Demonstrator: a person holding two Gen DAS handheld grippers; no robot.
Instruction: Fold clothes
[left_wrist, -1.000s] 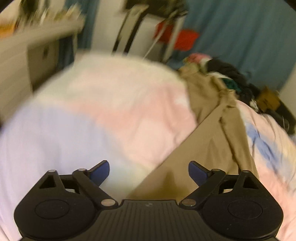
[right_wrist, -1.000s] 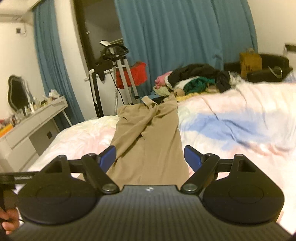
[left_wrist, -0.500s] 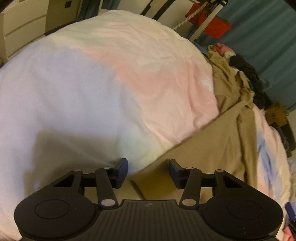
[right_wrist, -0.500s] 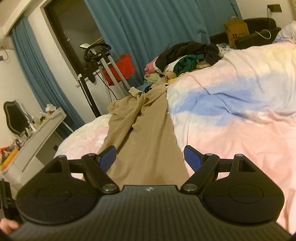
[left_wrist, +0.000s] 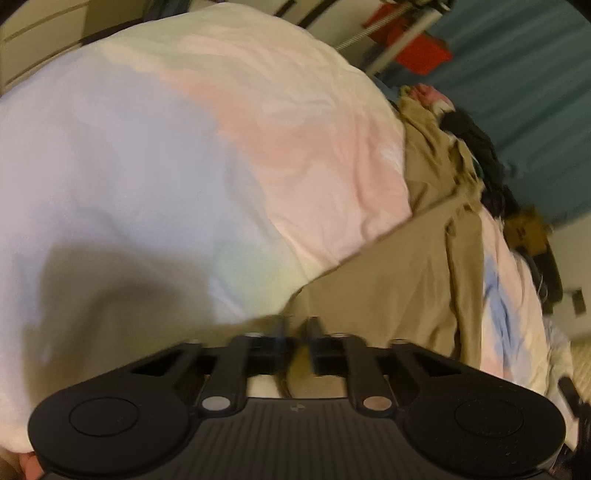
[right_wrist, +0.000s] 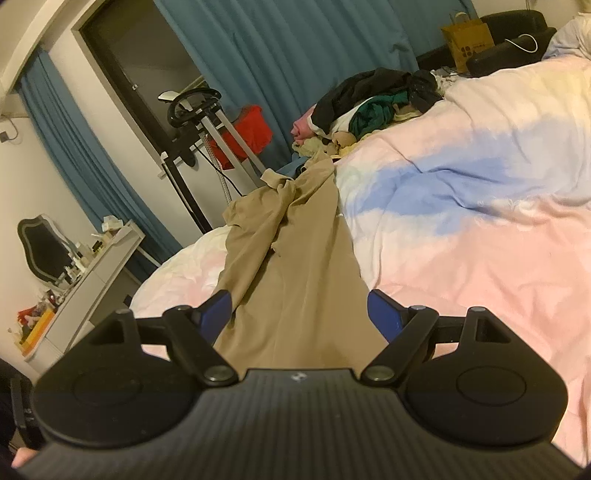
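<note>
Tan trousers (left_wrist: 388, 280) lie stretched lengthwise across the pastel duvet (left_wrist: 184, 147). My left gripper (left_wrist: 295, 328) is down at their near corner. Its jaws stand nearly together, shut on the edge of the tan cloth, which bunches between the fingertips. In the right wrist view the same trousers (right_wrist: 288, 266) run away toward the foot of the bed. My right gripper (right_wrist: 299, 310) hovers over the near leg end with its blue pads wide apart and nothing pinched.
A heap of dark, green and pink clothes (right_wrist: 373, 99) sits at the far end of the duvet (right_wrist: 480, 221). Beyond the bed stand an exercise frame (right_wrist: 199, 110), a red bag (right_wrist: 251, 129), a white dresser (right_wrist: 92, 273) and blue curtains.
The left jaws went from wide open to shut on the trousers' corner as that gripper dipped toward the bed. The right gripper rolled and shifted slightly, still open.
</note>
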